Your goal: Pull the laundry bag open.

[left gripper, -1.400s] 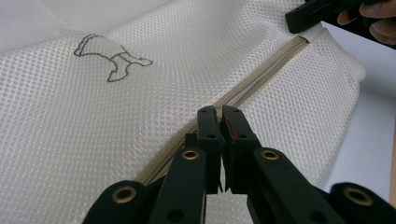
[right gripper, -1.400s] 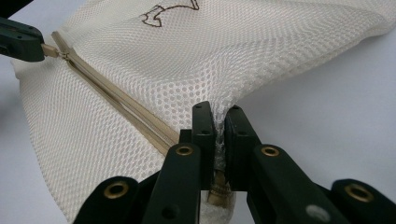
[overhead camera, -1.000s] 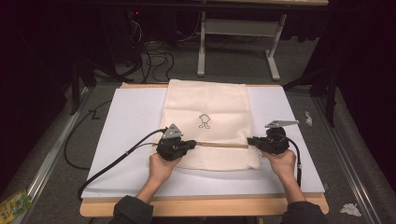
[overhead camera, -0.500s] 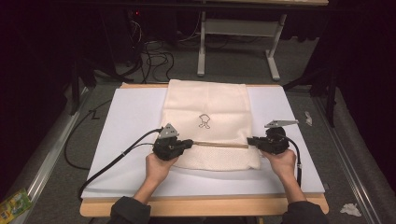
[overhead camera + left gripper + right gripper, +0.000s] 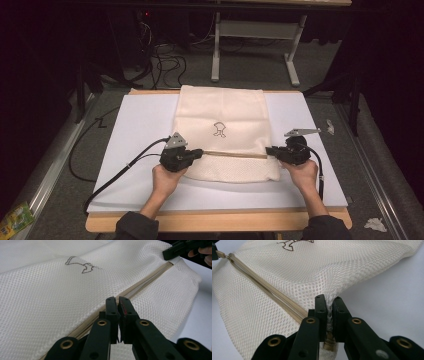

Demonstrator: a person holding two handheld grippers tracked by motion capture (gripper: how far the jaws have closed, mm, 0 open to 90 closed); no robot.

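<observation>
Both grippers, left gripper (image 5: 196,153) and right gripper (image 5: 272,150), have their fingers clamped on opposite ends of a cream mesh bag's (image 5: 222,112) zipper (image 5: 235,154), apparently stretching it taut on the bench (image 5: 140,120).

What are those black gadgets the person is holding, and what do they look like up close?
Each hand carries a black gripper: the left gripper and right gripper have two flat black jaws on linked bars with brass-coloured rivets. A grey three-cornered plate sits on top, and a black cable trails off. One left jaw shows a red pad. The sleeves are dark.
</observation>
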